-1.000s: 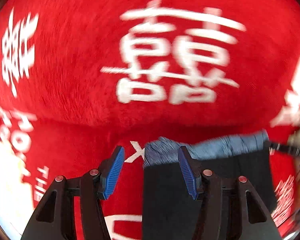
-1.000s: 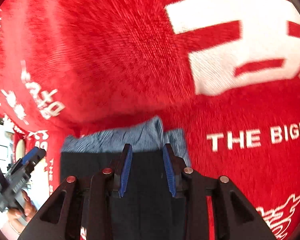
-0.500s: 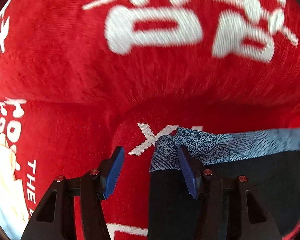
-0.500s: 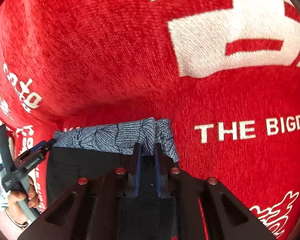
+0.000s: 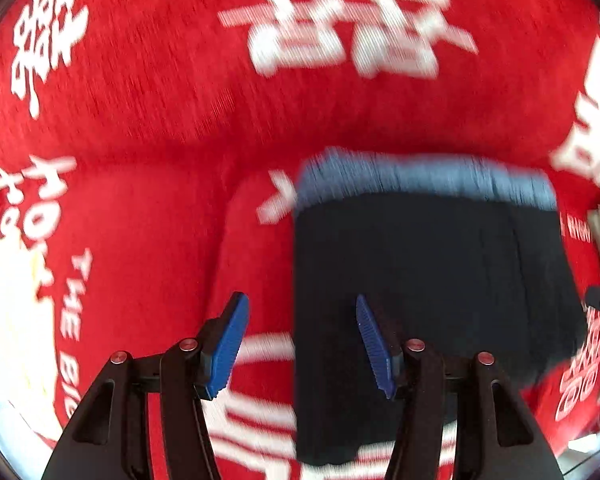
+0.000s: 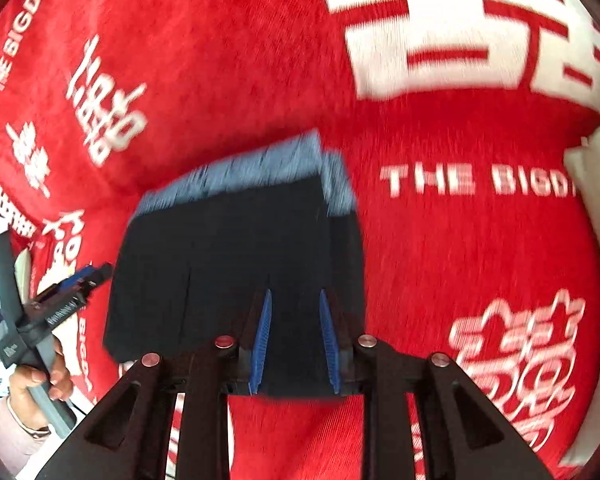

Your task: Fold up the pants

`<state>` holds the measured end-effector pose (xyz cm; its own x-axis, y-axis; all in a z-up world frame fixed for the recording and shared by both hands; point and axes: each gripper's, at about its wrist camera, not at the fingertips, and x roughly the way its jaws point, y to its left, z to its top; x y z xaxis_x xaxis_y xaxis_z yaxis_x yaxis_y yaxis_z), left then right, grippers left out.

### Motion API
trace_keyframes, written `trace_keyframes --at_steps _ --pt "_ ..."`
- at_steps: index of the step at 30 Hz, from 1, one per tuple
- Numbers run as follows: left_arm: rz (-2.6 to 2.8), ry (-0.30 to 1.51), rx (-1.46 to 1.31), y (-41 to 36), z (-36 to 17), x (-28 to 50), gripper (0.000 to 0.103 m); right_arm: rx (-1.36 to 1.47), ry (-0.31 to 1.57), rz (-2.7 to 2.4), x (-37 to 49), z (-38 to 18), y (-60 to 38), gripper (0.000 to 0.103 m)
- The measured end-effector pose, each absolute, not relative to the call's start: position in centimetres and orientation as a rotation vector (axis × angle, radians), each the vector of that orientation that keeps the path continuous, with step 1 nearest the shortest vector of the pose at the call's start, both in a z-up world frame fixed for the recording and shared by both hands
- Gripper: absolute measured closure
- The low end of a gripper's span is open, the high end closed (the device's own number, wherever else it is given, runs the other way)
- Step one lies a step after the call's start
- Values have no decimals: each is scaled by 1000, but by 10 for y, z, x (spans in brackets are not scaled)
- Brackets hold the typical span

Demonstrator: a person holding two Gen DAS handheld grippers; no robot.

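Note:
The folded pants [image 5: 420,280] lie flat on the red blanket [image 5: 160,128]. They are black, with a blue patterned band [image 5: 420,176] along the far edge. My left gripper [image 5: 300,344] is open above the pants' left edge and grips nothing. In the right wrist view the pants [image 6: 228,264] show as a compact rectangle. My right gripper [image 6: 295,340] hovers over their near right part and its jaws are opening. Black cloth shows between the pads but lies flat, not pinched. The left gripper [image 6: 66,292] also appears at the left edge of that view, held by a hand [image 6: 40,376].
The red blanket with large white characters and lettering [image 6: 472,180] covers the whole soft surface. A pale cushion-like thing [image 6: 596,184] sits at the right edge. Beyond the blanket's left edge is a bright floor area [image 5: 4,320].
Both grippers have drawn back from the blue band, so more of the black pants shows. The right jaws, pinched on the cloth half a second ago, have parted. The left jaws stayed open.

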<state>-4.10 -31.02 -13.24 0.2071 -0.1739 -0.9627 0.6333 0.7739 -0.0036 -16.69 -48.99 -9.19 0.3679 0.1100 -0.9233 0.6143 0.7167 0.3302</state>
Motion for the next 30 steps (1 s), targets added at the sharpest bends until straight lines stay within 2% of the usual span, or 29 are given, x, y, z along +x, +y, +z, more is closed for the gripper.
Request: trace_keyframes --at_steps 3,6,7,9,12,23,30 --pt "-565 1243 426 -303 -149 -57 43 725 1228 -367 -178 -106 -479 76" --pt "-519 1257 378 -298 -159 -55 26 722 1279 -400 -188 -127 -474 76" --pt "-517 1264 369 -297 -161 -52 24 712 1294 -417 -188 -133 -474 76" --pt "-531 1277 349 -297 -161 -48 24 726 1301 -436 -194 -141 -476 70" --pt "-532 1262 368 -295 -155 -45 18 728 1293 -461 -199 -138 -475 69" --pt "-534 1282 394 -297 -153 -31 18 547 1353 -623 -181 -124 -447 65" --pt "-564 1287 405 -297 -152 -27 18 563 1259 -727 -187 -94 -439 65"
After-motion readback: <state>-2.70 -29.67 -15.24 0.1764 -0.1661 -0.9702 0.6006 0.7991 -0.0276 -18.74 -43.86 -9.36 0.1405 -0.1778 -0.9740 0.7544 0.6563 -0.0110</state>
